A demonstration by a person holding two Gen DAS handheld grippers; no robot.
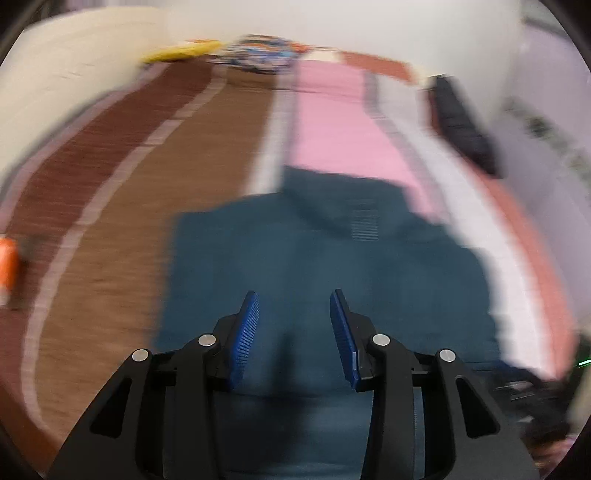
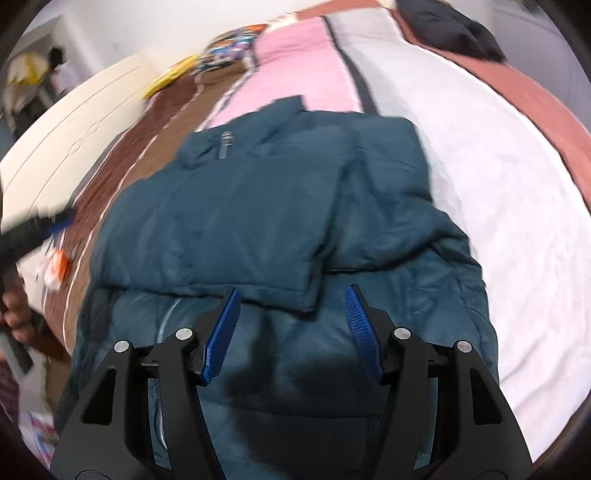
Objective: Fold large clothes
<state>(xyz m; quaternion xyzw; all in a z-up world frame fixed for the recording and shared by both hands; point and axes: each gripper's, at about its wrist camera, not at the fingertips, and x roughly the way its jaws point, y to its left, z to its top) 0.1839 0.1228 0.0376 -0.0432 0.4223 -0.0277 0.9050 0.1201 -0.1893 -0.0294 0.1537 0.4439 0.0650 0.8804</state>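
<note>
While both grippers hover open, teal jacket point(image 2: 258, 206) lies partly folded.

A bed point(image 2: 498, 206) fills both views, covered in lengthwise stripes: brown bedding point(image 1: 122, 206) at the left, a pink band point(image 1: 332, 122) in the middle, white point(image 2: 480, 184) at the right. At its far end lie a yellow item point(image 1: 181, 51), a multicoloured patterned bundle point(image 1: 262, 55) and a dark cloth heap point(image 2: 447, 29). A small orange-and-white object point(image 2: 55, 267) sits on the brown part. A cream panel point(image 2: 55, 147) borders the bed's left side.
</note>
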